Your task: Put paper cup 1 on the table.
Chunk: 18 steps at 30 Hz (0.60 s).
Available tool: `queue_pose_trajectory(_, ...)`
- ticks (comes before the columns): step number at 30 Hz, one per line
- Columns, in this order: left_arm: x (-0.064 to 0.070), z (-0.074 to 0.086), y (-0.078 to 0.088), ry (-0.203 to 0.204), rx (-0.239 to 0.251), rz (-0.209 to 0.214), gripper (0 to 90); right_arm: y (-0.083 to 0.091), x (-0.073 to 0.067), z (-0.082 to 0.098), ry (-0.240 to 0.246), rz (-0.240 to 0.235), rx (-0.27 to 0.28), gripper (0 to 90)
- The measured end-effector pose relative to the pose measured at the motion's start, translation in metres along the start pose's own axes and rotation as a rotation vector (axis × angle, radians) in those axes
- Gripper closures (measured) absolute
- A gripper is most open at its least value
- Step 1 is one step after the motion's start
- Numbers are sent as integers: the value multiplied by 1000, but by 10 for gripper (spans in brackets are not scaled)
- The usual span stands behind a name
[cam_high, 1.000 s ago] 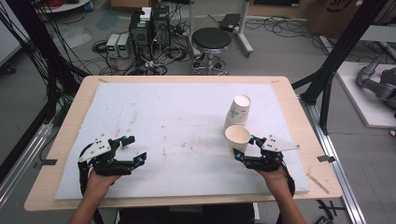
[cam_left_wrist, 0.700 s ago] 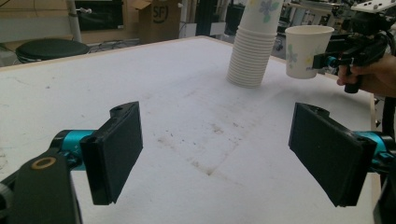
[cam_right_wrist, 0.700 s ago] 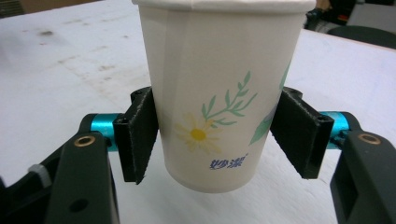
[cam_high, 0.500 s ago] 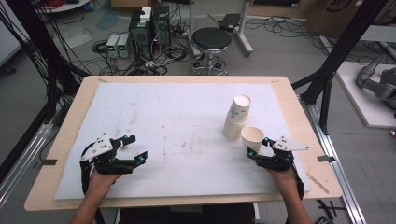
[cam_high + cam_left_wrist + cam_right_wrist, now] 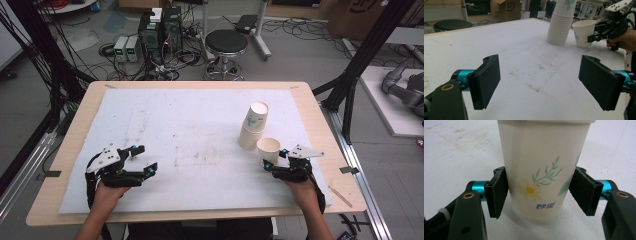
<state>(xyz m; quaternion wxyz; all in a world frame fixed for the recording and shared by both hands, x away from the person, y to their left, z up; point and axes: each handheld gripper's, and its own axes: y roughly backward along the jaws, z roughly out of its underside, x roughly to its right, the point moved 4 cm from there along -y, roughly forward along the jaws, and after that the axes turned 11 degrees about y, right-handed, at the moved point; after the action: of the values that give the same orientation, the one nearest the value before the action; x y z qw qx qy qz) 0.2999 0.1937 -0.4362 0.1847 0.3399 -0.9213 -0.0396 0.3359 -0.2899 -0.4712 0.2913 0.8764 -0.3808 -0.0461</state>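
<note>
Right gripper (image 5: 274, 159) has its fingers clamped around a single cup (image 5: 268, 150) standing on the table (image 5: 200, 125), just beside the stack (image 5: 254, 125). Left gripper (image 5: 142, 160) sits wide open, empty. Squeeze harder and the thin paper probably crumples, or a sideways swing topples the stack.

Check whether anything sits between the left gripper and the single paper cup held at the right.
Nothing visible does. Bare white mat lies between the open left gripper and the single cup, clamped by the right gripper. The cup stack stands beside it, farther back.
</note>
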Motion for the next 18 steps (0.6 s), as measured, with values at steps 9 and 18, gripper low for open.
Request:
queue_pose_trajectory(9, 1, 0, 0, -6, -4, 4, 178, 4, 0, 4, 28, -4, -40, 312)
queue_pose_trajectory(18, 0, 0, 0, -4, -4, 7, 178, 14, -3, 9, -28, -19, -37, 217)
